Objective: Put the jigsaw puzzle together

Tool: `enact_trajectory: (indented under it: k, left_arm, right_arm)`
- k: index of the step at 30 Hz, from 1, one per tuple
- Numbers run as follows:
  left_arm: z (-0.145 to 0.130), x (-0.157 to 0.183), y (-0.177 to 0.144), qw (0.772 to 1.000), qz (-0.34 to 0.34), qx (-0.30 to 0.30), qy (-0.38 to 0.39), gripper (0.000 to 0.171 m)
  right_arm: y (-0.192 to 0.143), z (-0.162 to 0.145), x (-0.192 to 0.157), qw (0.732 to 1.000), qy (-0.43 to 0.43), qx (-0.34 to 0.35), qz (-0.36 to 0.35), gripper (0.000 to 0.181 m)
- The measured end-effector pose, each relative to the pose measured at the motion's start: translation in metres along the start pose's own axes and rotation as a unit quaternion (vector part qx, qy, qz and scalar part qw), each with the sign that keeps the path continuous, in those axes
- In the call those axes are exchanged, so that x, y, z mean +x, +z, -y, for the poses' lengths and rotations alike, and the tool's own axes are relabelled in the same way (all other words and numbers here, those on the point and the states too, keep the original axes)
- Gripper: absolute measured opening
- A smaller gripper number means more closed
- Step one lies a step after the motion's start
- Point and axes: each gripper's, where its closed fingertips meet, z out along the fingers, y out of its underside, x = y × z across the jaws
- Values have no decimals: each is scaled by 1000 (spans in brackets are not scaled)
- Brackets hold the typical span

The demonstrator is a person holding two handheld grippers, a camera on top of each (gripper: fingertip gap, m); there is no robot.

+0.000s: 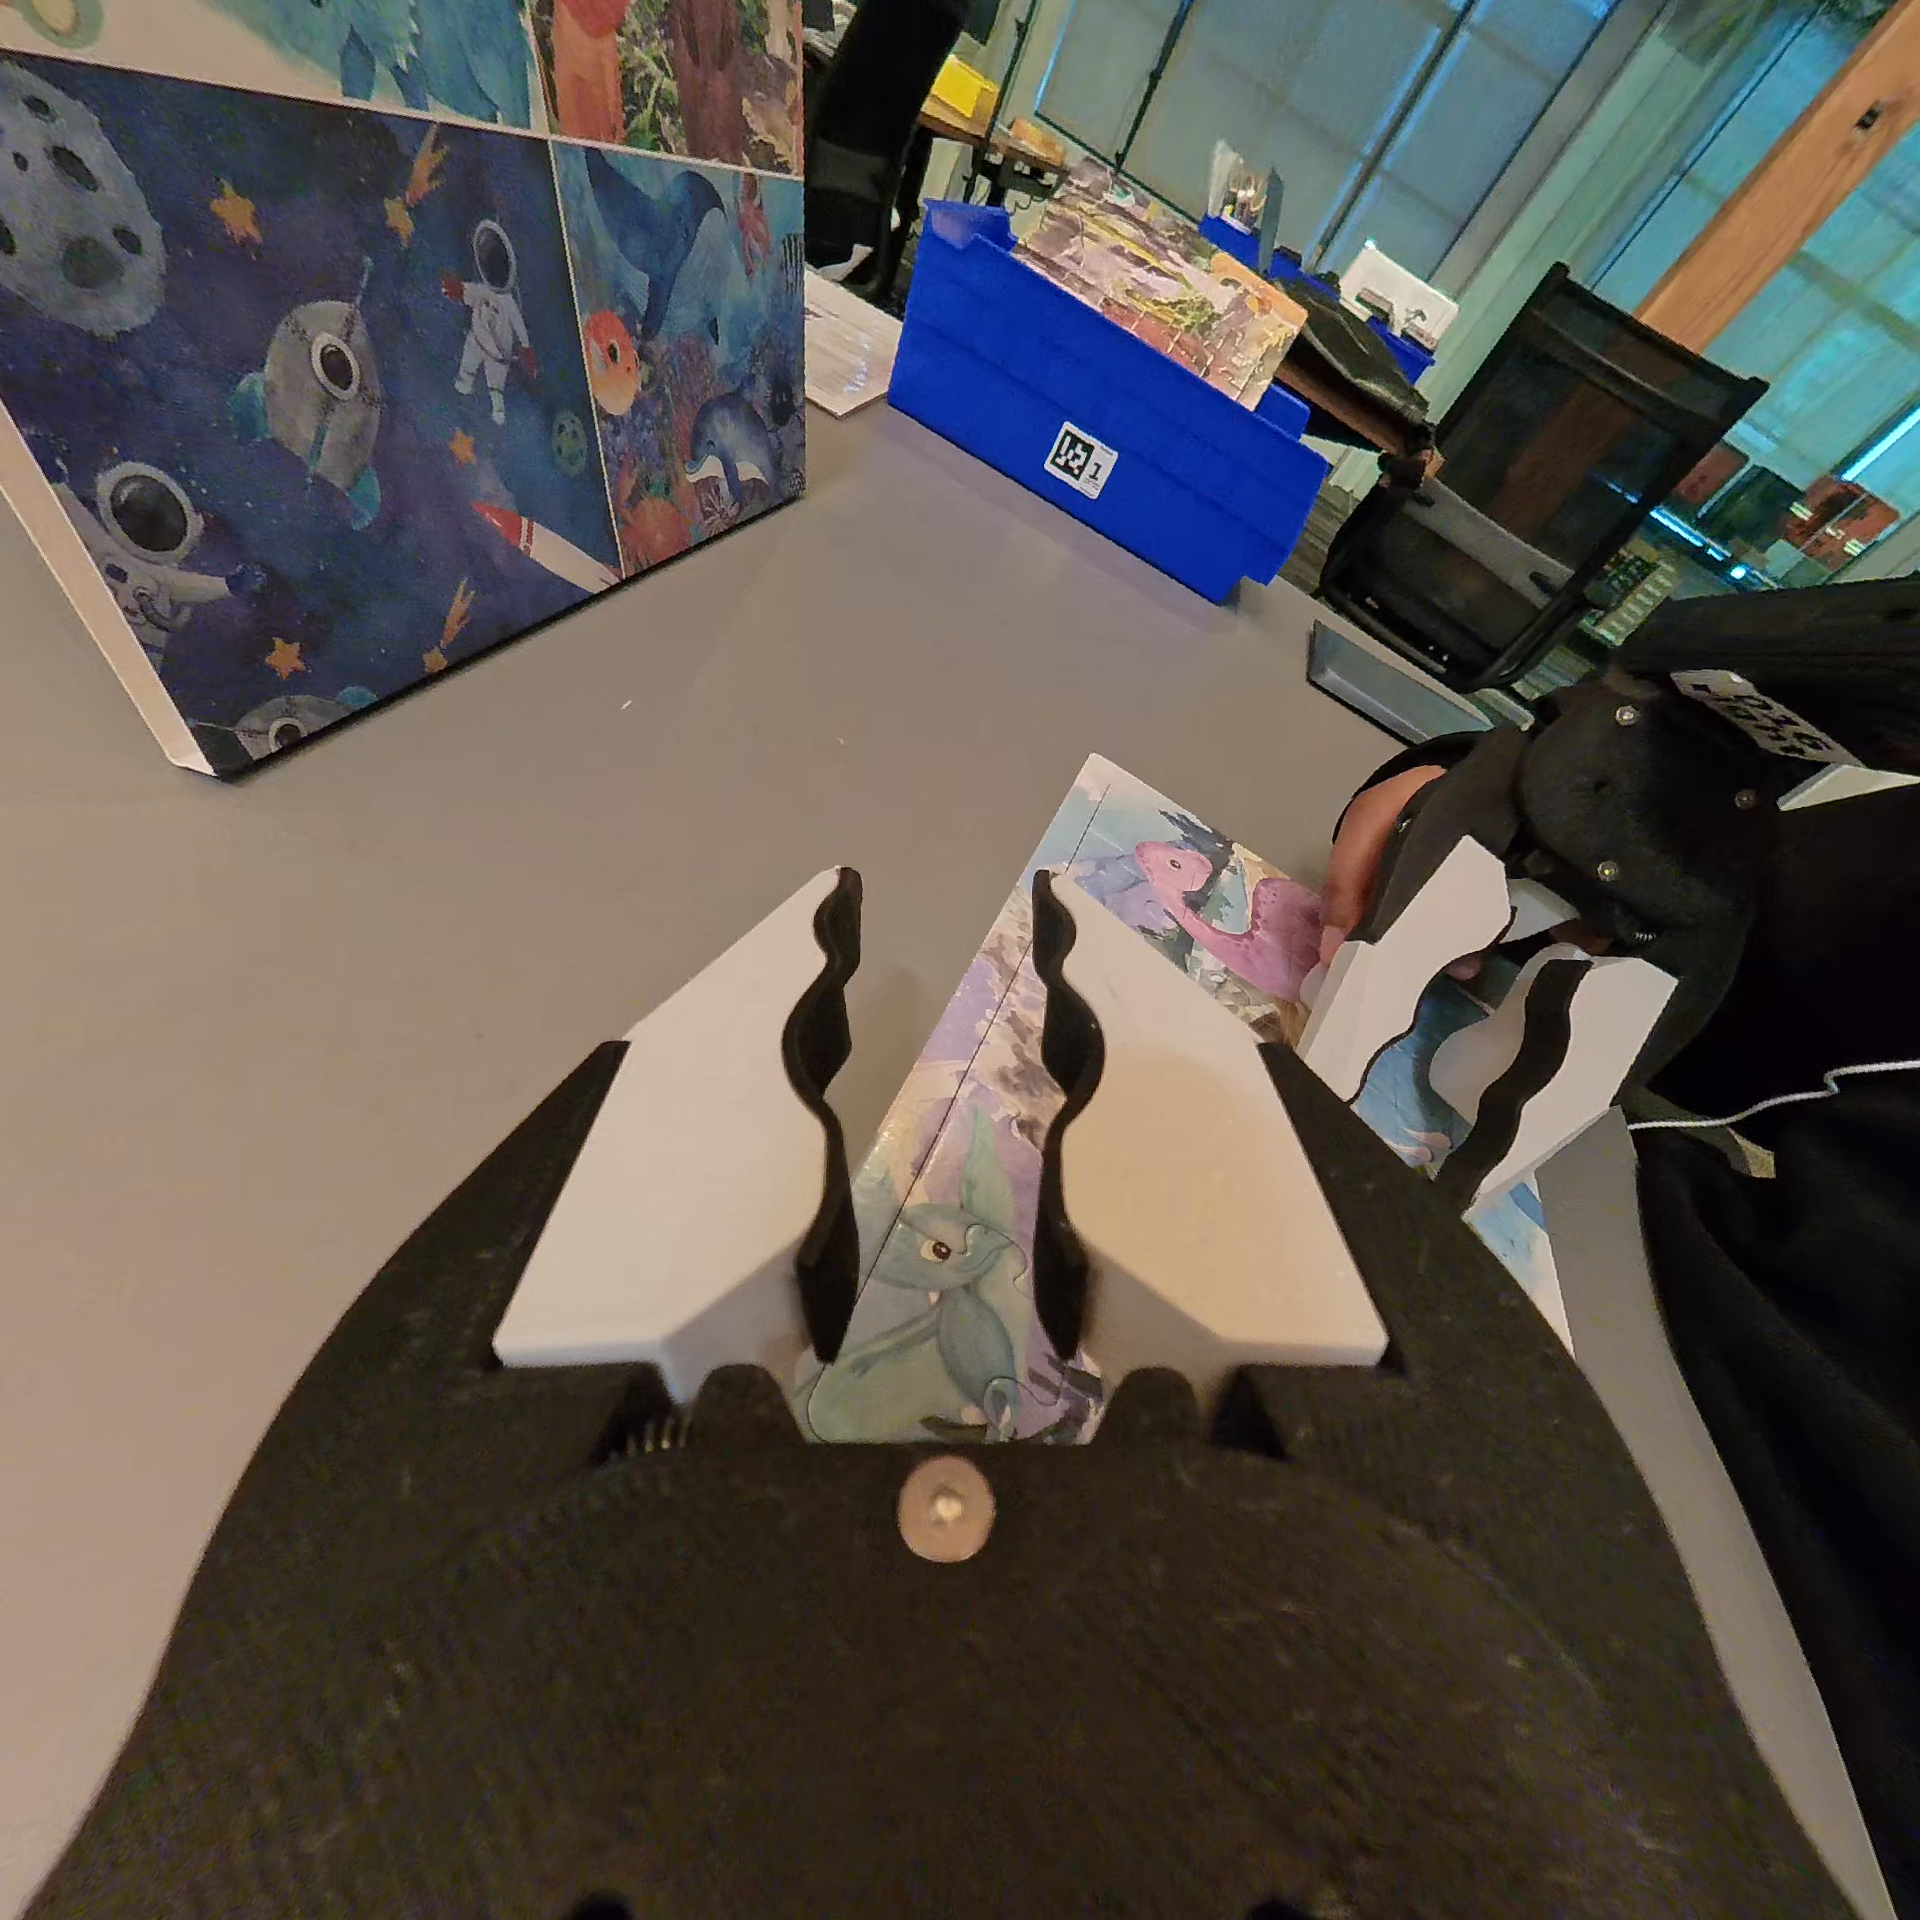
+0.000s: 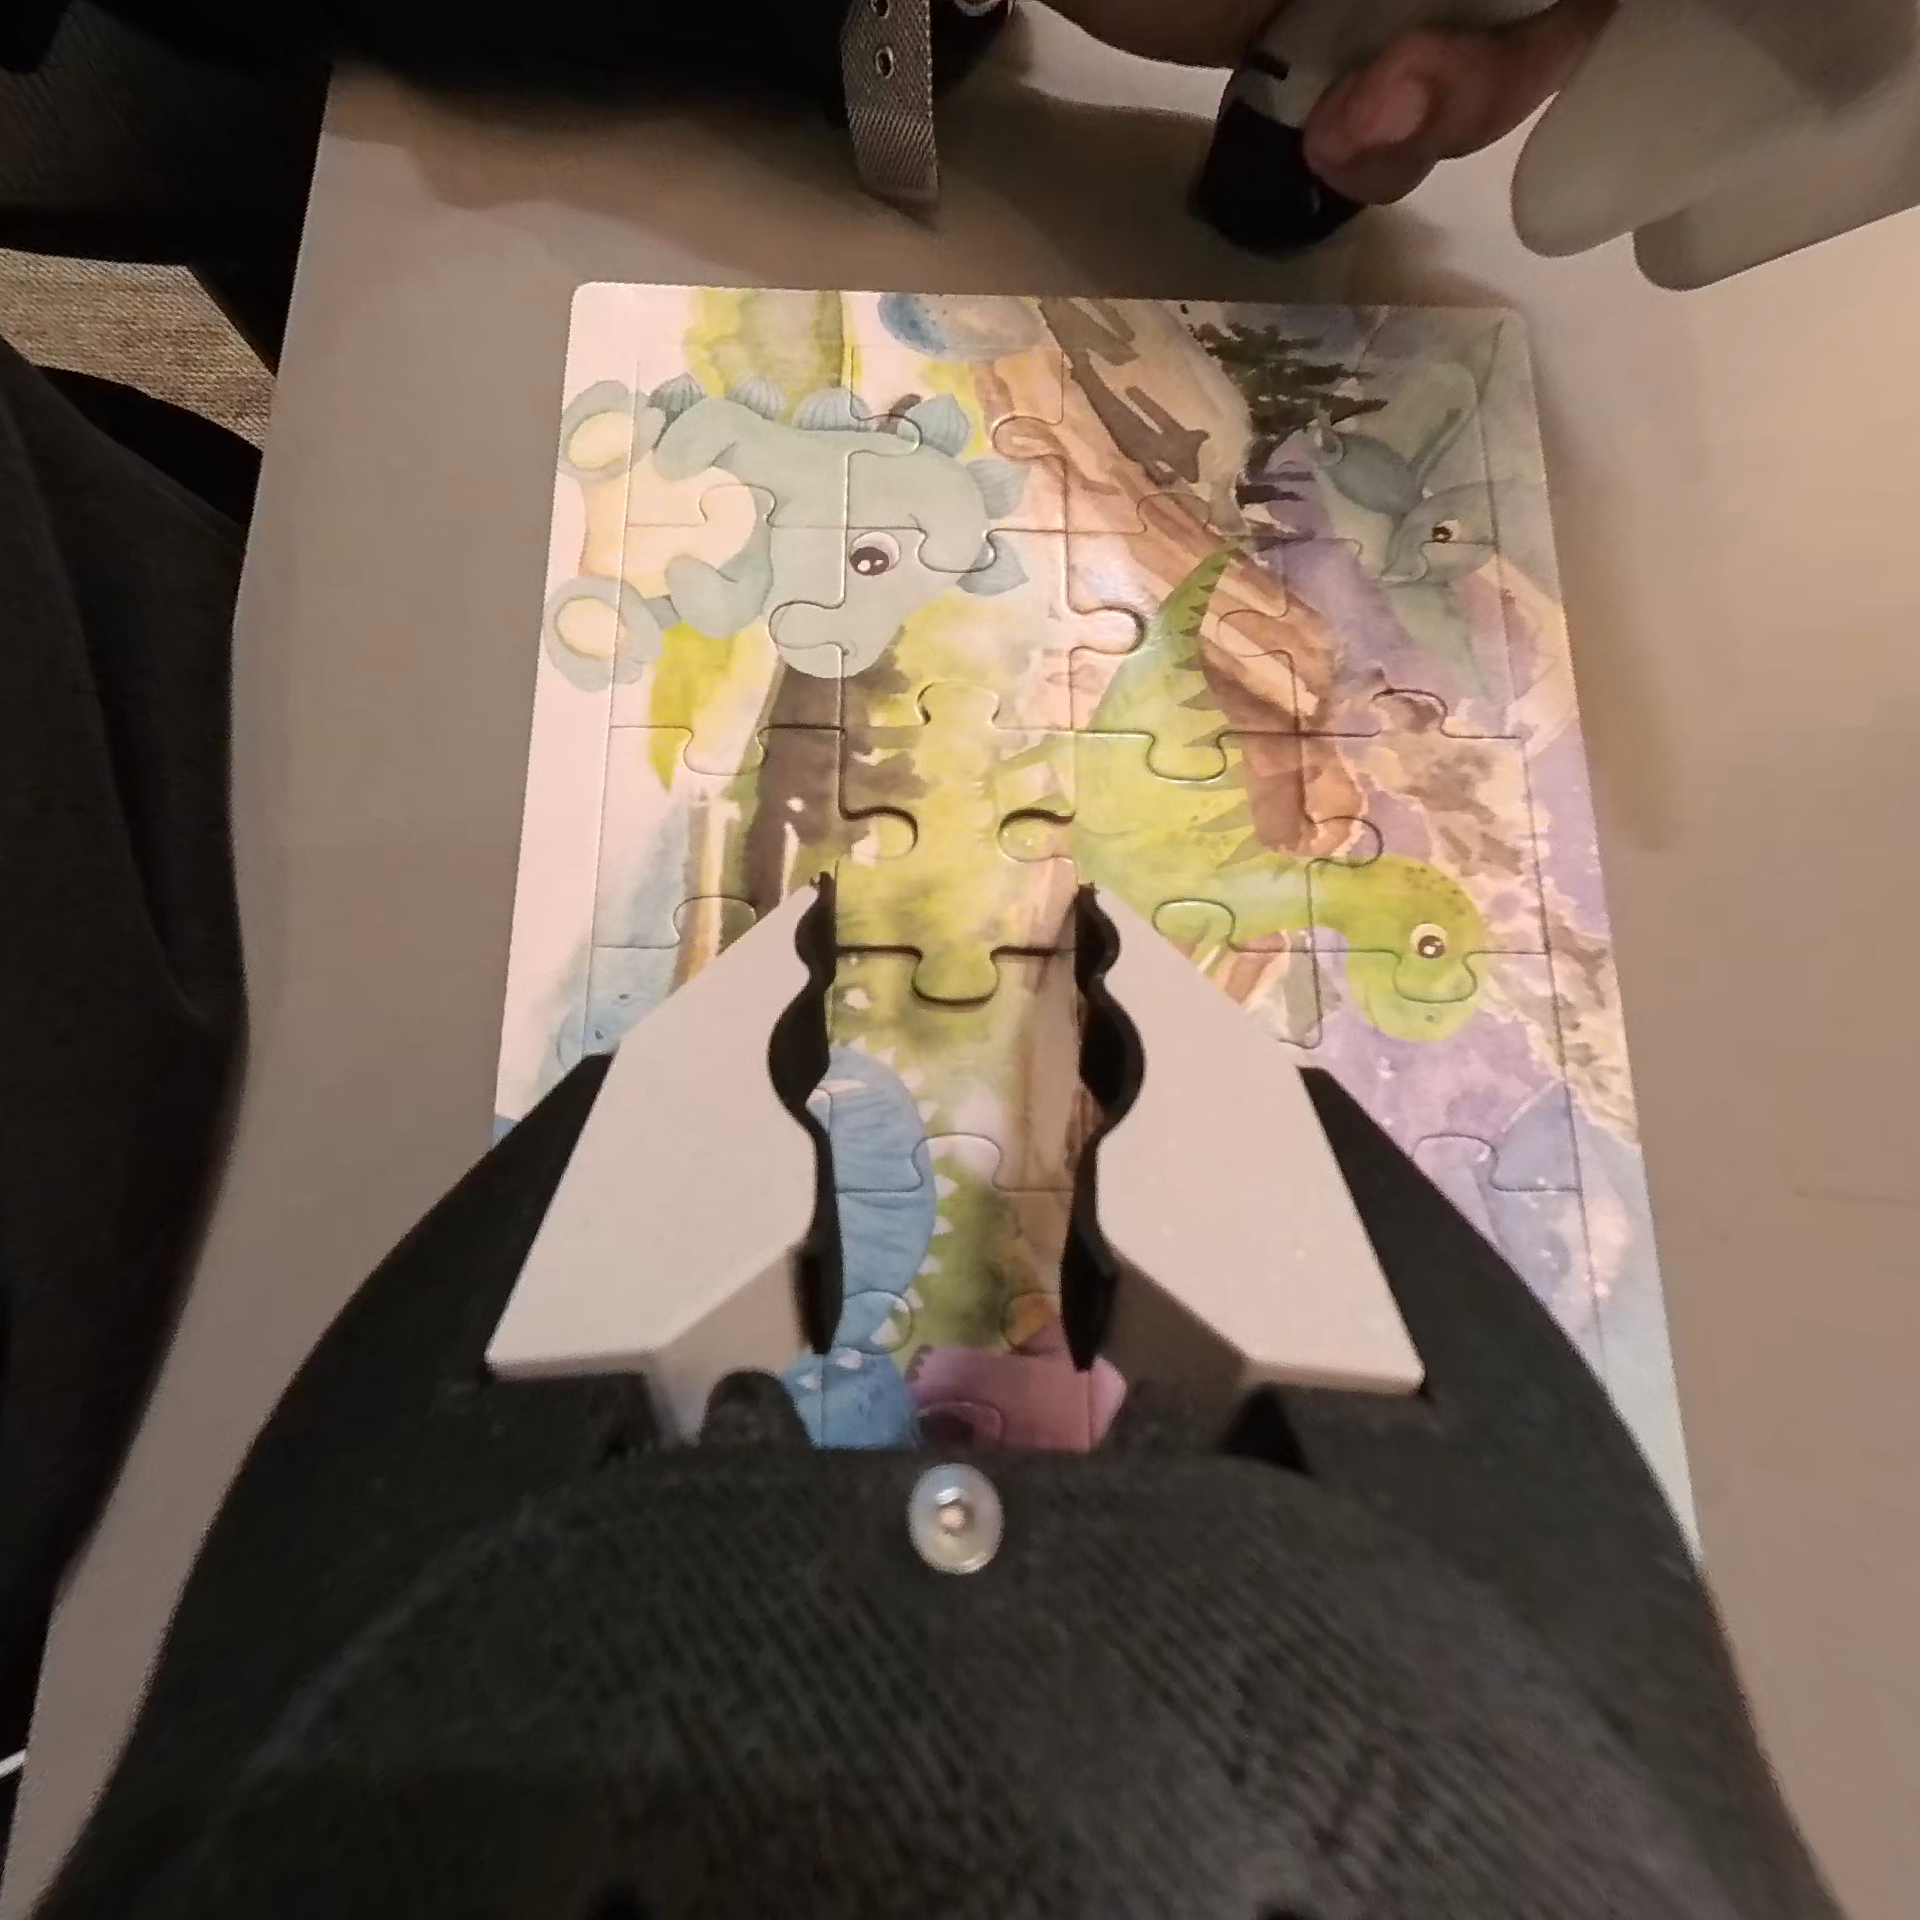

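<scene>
The dinosaur jigsaw puzzle (image 2: 1351, 644) lies flat in its tray on the grey table, with its pieces fitted together. One green middle piece (image 2: 951, 831) shows dark seams around it and sits slightly raised. My right gripper (image 2: 956, 899) is open just above the puzzle, with a fingertip on either side of that piece's near end. It holds nothing. My left gripper (image 1: 945, 899) is open and empty, low over the puzzle's edge (image 1: 1174, 894). The right gripper also shows in the left wrist view (image 1: 1475, 1049), over the puzzle's far side.
A large box printed with space and sea pictures (image 1: 364, 364) stands at the back left. A blue bin (image 1: 1081, 436) carries another puzzle board (image 1: 1164, 270). A black chair (image 1: 1558, 488) stands past the table edge. A person's hand (image 2: 1382, 94) and dark clothing (image 2: 114, 727) border the puzzle.
</scene>
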Motion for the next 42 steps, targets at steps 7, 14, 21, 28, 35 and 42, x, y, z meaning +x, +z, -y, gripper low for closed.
enact_trajectory:
  k: [7, 14, 21, 28, 35, 42]
  left_arm:
    - [0, 0, 0, 1000, 0, 0, 0, 31]
    - [0, 0, 0, 1000, 0, 0, 0, 31]
    - [0, 0, 0, 1000, 0, 0, 0, 31]
    - [0, 0, 0, 1000, 0, 0, 1, 31]
    - [0, 0, 0, 1000, 0, 0, 1, 31]
    - [0, 0, 0, 1000, 0, -1, 1, 31]
  right_arm:
    - [-1, 2, 0, 1000, 0, 7, 1, 45]
    - [-2, 4, -1, 1000, -3, 13, 2, 43]
    - [-2, 4, 0, 1000, 2, 17, 3, 35]
    - [2, 2, -1, 1000, 8, 14, 9, 33]
    - [2, 2, 0, 999, 31, 21, 17, 33]
    - [3, 3, 2, 999, 30, 26, 10, 30]
